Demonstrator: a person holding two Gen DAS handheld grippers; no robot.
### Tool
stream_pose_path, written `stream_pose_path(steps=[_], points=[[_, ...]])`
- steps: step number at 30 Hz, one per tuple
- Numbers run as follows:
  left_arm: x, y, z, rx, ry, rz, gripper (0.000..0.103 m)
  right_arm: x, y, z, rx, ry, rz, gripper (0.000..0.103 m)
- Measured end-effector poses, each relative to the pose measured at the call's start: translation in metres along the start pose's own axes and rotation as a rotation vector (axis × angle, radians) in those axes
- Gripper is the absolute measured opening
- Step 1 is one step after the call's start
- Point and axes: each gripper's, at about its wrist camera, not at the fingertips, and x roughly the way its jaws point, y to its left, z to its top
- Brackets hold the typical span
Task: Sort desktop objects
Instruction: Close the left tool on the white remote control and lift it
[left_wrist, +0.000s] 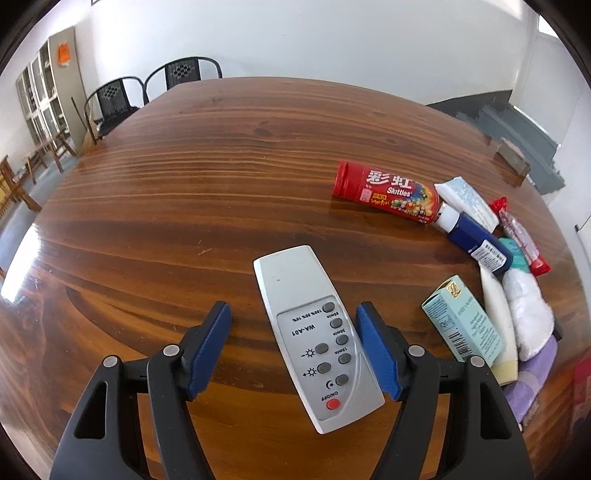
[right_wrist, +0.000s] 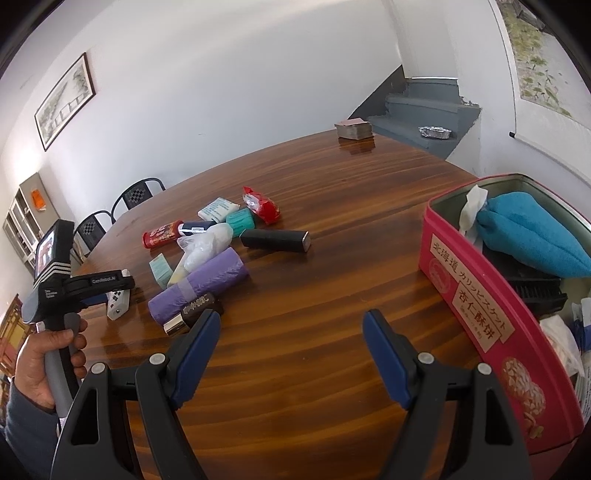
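A silver remote control (left_wrist: 314, 332) lies flat on the wooden table between the fingers of my left gripper (left_wrist: 293, 310). The jaws stand wide: the right pad (left_wrist: 373, 350) is close to the remote's edge, the left pad is well clear. The right wrist view shows this gripper (right_wrist: 110, 286) in a hand, over the remote (right_wrist: 118, 301). My right gripper (right_wrist: 292, 315) is open over bare wood with nothing in it. A pink biscuit tin (right_wrist: 480, 306) to its right holds a blue cloth (right_wrist: 532, 236). A pile has a red Skittles tube (left_wrist: 388, 192), blue bottle (left_wrist: 476, 236), teal box (left_wrist: 461, 321) and purple roll (right_wrist: 199, 288).
A black case (right_wrist: 275, 240), a red snack packet (right_wrist: 264, 206) and a brown-and-gold tube (right_wrist: 192, 314) lie in the pile. A stack of cards (right_wrist: 354, 129) sits at the far edge. Black chairs (left_wrist: 147, 88) stand beyond the table, grey stairs (right_wrist: 424, 110) behind.
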Motion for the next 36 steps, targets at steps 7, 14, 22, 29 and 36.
stream_pose_path(steps=[7,14,22,29,36], points=[[-0.002,0.005,0.003,-0.025,0.026,-0.022,0.073,0.0,0.0,0.0,0.0,0.0,0.002,0.083],[0.001,-0.013,-0.004,0.065,-0.023,0.056,0.065,0.0,0.001,0.0,-0.009,-0.001,0.007,0.083],[-0.007,-0.008,-0.007,0.05,-0.037,0.027,0.043,0.003,-0.005,0.0,0.015,0.022,0.02,0.083],[-0.04,-0.011,-0.024,0.093,-0.086,-0.015,0.043,0.009,-0.01,-0.001,0.049,0.054,0.05,0.083],[-0.067,-0.008,-0.037,0.153,-0.119,-0.091,0.043,0.028,0.038,0.001,-0.168,0.178,0.136,0.083]])
